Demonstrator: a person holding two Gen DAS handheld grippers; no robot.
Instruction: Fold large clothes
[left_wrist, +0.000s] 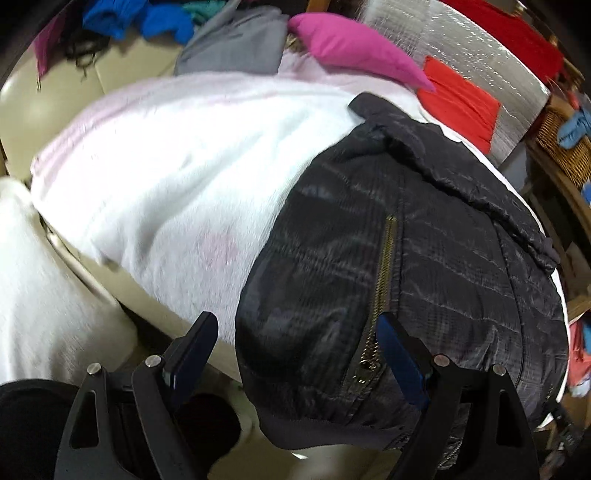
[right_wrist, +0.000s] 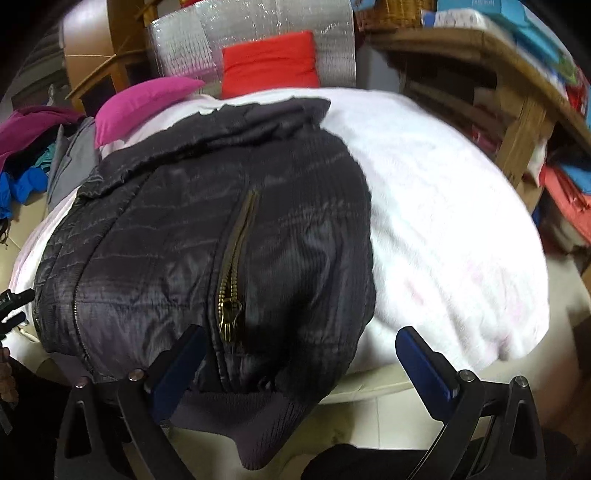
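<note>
With your left gripper (left_wrist: 301, 354) and right gripper (right_wrist: 301, 363) both wide and empty, pinch the black jacket (left_wrist: 406, 258) hem evenly before folding.

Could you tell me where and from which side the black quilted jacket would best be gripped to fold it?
Probably at the ribbed hem of the black quilted jacket, coming from the near edge. That hem hangs free over the edge of the white blanket, so a finger can slip under it. The right gripper and the left gripper are both open there.
</note>
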